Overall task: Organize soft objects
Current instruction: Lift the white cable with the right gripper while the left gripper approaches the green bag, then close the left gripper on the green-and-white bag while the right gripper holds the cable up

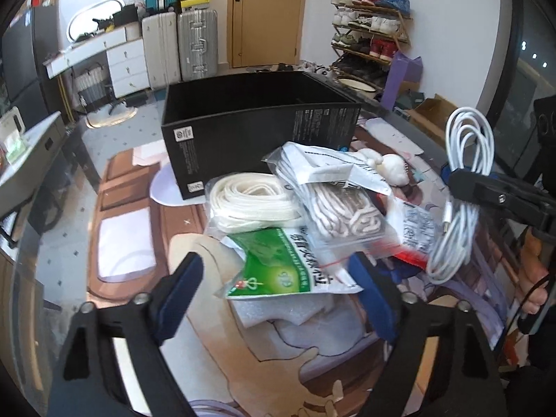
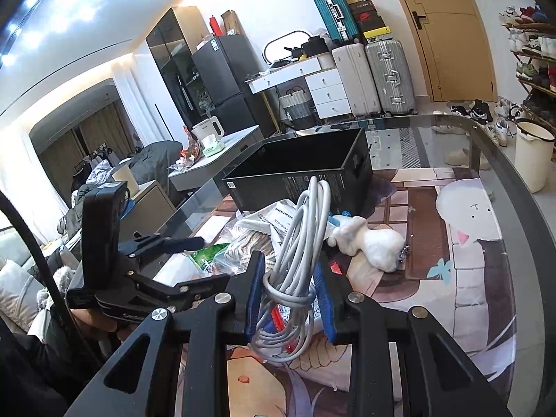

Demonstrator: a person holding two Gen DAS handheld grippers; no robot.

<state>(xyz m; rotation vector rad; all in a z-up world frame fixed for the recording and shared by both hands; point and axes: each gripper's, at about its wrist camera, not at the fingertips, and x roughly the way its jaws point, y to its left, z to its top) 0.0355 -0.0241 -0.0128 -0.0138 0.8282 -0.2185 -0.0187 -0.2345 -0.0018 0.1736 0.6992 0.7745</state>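
The black box point(image 1: 257, 128) looks like matt cardboard with printed labels. The coiled white cable point(image 2: 302, 243) has a smooth, rubbery plastic skin. Glossy, crinkled plastic bags point(image 1: 278, 271) wrap woven cloth straps point(image 1: 250, 198). The white plush toy point(image 2: 375, 246) is fuzzy. The desk point(image 2: 451, 132) has a reflective glass top over a printed mat.

Legible markings, both wrist views:

- Green-and-white packet point(image 1: 278, 267): large Chinese characters along its white strip plus a round emblem; characters too distorted to transcribe.
- Black box point(image 1: 257, 128): white fine print panels and a square certification-type label on its side wall; unreadable.
- Clear zip bag point(image 1: 333, 173) with white paper label, dark print; not legible.
- Stacked shoe box point(image 2: 365, 17) atop the suitcases: red swoosh logo.

No numbers can be read.
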